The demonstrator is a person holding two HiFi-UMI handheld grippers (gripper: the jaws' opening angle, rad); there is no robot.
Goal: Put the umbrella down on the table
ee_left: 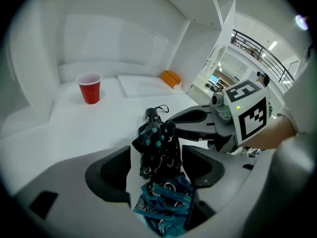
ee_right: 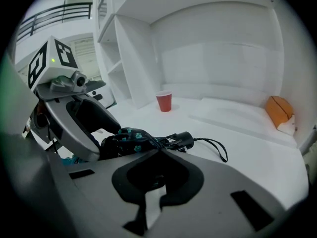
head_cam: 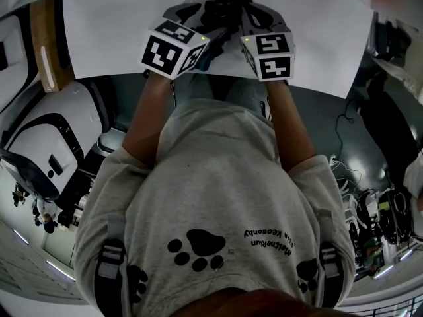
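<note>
White table [ee_left: 59, 128], wide and smooth. Far back on it, a red cup [ee_left: 90, 88], standing up. Just right of the red cup, a flat white board [ee_left: 143, 86], lying down. Farther right of the red cup, past the board, an orange thing [ee_left: 171, 78]. Well in front of the red cup, a dark umbrella [ee_left: 157, 148] with little blue-green flowers, folded up, black handle end pointing back toward the cup.

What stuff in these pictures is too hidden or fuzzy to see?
- Head view: most of the umbrella, mostly covered by the left claw and right claw.
- Left gripper view: the umbrella's near end, hidden behind that claw's body.
- Both gripper views: whether anything's inside the red cup; its wall hides that.
- Right gripper view: the orange thing, too small to name.
</note>
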